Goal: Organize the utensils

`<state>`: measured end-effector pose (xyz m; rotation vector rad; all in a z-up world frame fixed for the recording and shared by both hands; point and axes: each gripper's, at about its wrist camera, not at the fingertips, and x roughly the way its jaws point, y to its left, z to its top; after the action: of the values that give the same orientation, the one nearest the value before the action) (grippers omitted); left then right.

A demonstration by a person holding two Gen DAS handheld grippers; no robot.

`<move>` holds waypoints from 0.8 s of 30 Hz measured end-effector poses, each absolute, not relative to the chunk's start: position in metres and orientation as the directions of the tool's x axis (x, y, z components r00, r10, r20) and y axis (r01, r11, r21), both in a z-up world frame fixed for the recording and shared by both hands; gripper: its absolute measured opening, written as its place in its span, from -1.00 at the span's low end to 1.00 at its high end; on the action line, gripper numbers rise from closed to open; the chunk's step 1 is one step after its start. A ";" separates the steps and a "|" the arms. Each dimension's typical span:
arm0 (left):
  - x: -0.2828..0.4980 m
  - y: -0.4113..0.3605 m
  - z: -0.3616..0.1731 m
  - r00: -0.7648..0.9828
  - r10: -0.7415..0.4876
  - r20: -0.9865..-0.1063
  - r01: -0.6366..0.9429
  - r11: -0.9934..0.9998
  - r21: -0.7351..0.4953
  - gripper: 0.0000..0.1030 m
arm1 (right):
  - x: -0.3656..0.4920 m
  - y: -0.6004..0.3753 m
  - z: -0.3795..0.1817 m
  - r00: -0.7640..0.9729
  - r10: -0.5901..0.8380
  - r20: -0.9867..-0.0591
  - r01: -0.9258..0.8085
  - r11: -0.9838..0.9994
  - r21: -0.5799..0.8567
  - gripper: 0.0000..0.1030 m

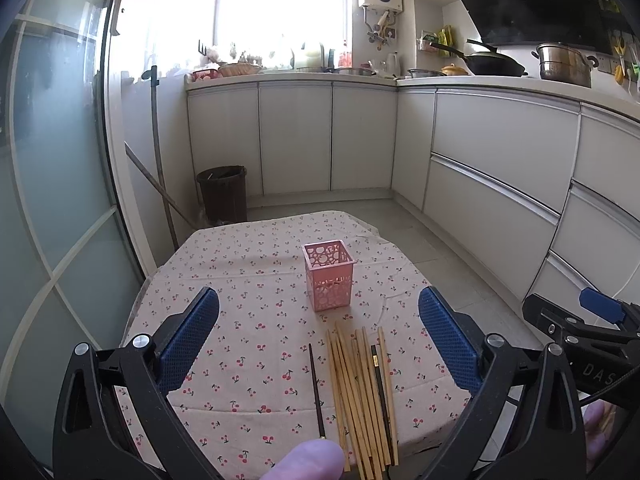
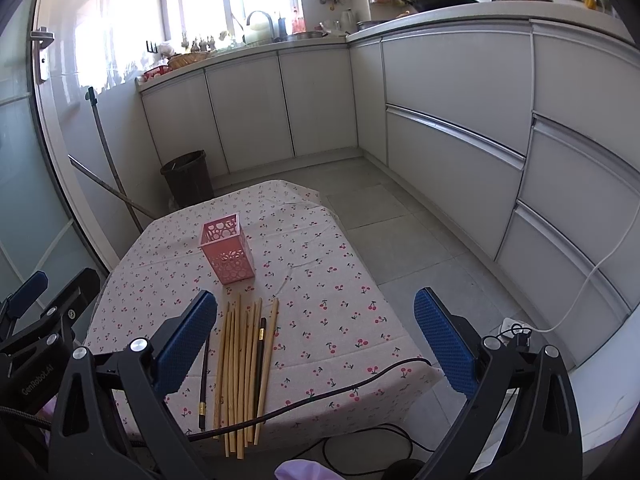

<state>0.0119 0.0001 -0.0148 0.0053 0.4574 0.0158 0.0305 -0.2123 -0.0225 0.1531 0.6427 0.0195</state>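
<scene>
My grippers, left (image 1: 319, 334) and right (image 2: 315, 334): jaws apart, holding nothing.
Chopsticks (image 1: 362, 396) lie between my left fingers; holder (image 1: 329, 275) stands just beyond them.

right gripper (image 2: 316, 316) jaws wide apart, empty | chopsticks (image 2: 240, 368) flat on tablecloth (image 2: 328, 280) | pink holder (image 2: 227, 248) upright

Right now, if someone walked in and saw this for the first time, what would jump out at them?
Probably the pink cut-out holder, standing upright and empty-looking near the middle of the cherry-print tablecloth. Just in front of it, toward the near edge, lies a bundle of pale wooden chopsticks with two dark chopsticks, one apart on the left. Both the left gripper and the right gripper hover wide open above the table, holding nothing.
</scene>
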 end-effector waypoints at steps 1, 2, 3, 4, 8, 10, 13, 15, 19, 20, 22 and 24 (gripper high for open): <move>0.012 0.000 -0.015 0.897 0.017 -0.442 -0.015 1.000 0.009 0.86 | 0.030 -0.212 -0.023 0.801 0.066 -0.595 0.029 0.988 0.149 0.87; 0.012 0.000 -0.015 0.897 0.018 -0.442 -0.015 1.000 0.009 0.86 | 0.031 -0.212 -0.023 0.800 0.066 -0.596 0.029 0.989 0.148 0.87; 0.012 0.000 -0.015 0.897 0.017 -0.442 -0.015 1.000 0.009 0.86 | 0.031 -0.212 -0.023 0.800 0.066 -0.596 0.029 0.989 0.148 0.87; 0.012 0.000 -0.015 0.896 0.017 -0.443 -0.014 1.000 0.009 0.86 | 0.031 -0.212 -0.023 0.800 0.065 -0.596 0.029 0.989 0.148 0.87; 0.012 0.000 -0.015 0.896 0.017 -0.444 -0.015 1.000 0.008 0.86 | 0.030 -0.212 -0.023 0.799 0.066 -0.597 0.029 0.988 0.149 0.87; 0.012 0.001 -0.015 0.895 0.017 -0.446 -0.015 1.000 0.008 0.86 | 0.030 -0.212 -0.023 0.800 0.066 -0.597 0.029 0.989 0.148 0.87; 0.013 0.000 -0.016 0.894 0.017 -0.448 -0.014 1.000 0.010 0.86 | 0.031 -0.212 -0.024 0.798 0.066 -0.599 0.029 0.989 0.148 0.87; 0.013 0.000 -0.016 0.893 0.018 -0.450 -0.014 1.000 0.012 0.86 | 0.031 -0.211 -0.024 0.797 0.066 -0.600 0.030 0.989 0.148 0.87; 0.014 0.001 -0.017 0.890 0.021 -0.455 -0.018 1.000 0.012 0.86 | 0.031 -0.212 -0.025 0.796 0.066 -0.602 0.030 0.989 0.148 0.87; 0.014 0.002 -0.017 0.890 0.021 -0.456 -0.018 1.000 0.011 0.86 | 0.031 -0.212 -0.026 0.795 0.066 -0.603 0.030 0.989 0.148 0.87; 0.015 0.002 -0.017 0.887 0.022 -0.460 -0.019 1.000 0.010 0.86 | 0.032 -0.213 -0.026 0.793 0.067 -0.605 0.030 0.989 0.148 0.87; 0.015 0.002 -0.017 0.885 0.022 -0.464 -0.019 1.000 0.011 0.86 | 0.032 -0.213 -0.027 0.791 0.067 -0.608 0.031 0.988 0.149 0.87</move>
<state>0.0149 0.0018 -0.0168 0.0060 0.4831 0.0215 0.0317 -0.2126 -0.0265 0.1546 0.6581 0.0191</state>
